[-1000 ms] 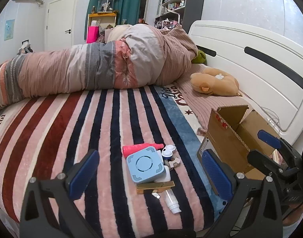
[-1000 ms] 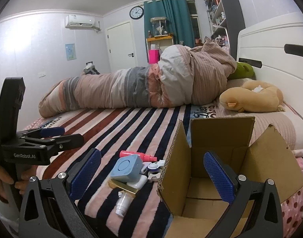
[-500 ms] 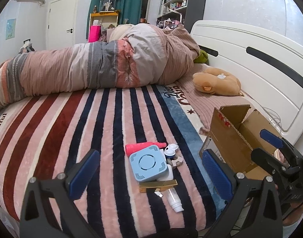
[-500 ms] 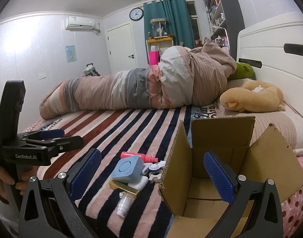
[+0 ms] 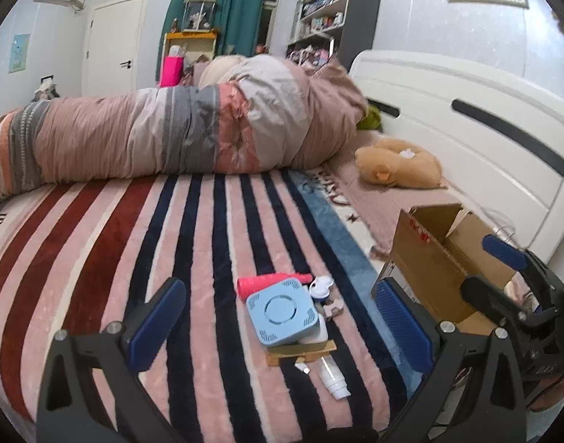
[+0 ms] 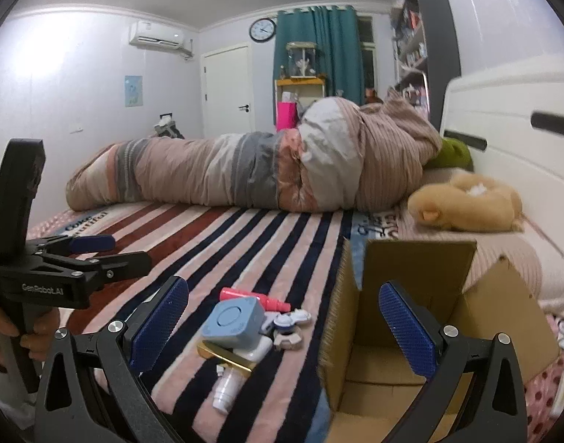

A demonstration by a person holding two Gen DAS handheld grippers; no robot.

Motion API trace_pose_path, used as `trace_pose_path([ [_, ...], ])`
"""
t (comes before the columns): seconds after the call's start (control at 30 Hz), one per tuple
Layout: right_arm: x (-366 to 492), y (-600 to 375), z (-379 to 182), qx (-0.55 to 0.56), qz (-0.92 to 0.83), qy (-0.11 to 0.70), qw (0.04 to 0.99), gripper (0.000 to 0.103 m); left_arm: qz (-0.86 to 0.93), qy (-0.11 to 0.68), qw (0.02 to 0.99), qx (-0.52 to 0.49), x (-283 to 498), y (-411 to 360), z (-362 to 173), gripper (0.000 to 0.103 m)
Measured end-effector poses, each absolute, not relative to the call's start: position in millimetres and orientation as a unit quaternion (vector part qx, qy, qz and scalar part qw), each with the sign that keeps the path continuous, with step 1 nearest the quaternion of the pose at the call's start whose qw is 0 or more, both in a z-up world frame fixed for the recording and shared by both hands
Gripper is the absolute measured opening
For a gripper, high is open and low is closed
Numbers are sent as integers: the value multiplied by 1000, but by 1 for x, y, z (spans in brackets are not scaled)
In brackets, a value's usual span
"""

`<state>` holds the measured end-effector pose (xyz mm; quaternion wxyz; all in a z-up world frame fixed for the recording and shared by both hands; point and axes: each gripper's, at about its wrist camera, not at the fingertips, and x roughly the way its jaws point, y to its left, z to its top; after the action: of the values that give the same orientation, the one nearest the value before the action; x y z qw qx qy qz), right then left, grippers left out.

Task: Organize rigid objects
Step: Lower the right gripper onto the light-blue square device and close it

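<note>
Left wrist view: your left gripper (image 5: 278,321) and right gripper (image 6: 283,326) gape empty; pile (image 5: 289,312) between the jaws unsorted; box (image 6: 411,317) bare.

Even indoor light, fisheye-warped edges, slight blur

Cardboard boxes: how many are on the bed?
1. The open box sits on the bed's right side, beside the pile of small items, near the headboard. No others are visible.

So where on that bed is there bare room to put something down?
Bare striped blanket lies between the rolled duvet and the small pile around the blue square gadget. The cardboard box floor looks bare too. It is crowded between that pile and the box.
</note>
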<state>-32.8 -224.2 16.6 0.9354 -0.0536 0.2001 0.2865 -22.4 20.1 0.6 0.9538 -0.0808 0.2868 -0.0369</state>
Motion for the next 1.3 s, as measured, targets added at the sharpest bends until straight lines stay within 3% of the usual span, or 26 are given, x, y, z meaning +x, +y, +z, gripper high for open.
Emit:
trace_pose_path([
  [0.33, -35, -142, 13, -132, 331, 239, 903, 103, -51, 245, 964, -89, -27, 75, -8, 102],
  [0.47, -35, -99, -17, -201, 324, 257, 888, 103, -74, 247, 962, -90, -13, 101, -23, 102],
  [0.8, 26, -48, -125, -254, 282, 381, 843, 103, -99, 305, 942, -99, 13, 130, -109, 102],
  [1.0, 54, -45, -139, -245, 247, 398, 849, 102, -120, 310, 933, -134, 18, 138, -127, 102],
  [1.07, 59, -44, -143, -251, 235, 404, 848, 98, -124, 312, 930, -147, 19, 143, -132, 102],
  [1.13, 61, -43, -144, -244, 240, 413, 844, 83, -110, 319, 930, -146, 23, 146, -136, 102],
  [1.3, 59, -36, -143, -256, 246, 399, 845, 83, -124, 315, 924, -180, 23, 157, -138, 102],
])
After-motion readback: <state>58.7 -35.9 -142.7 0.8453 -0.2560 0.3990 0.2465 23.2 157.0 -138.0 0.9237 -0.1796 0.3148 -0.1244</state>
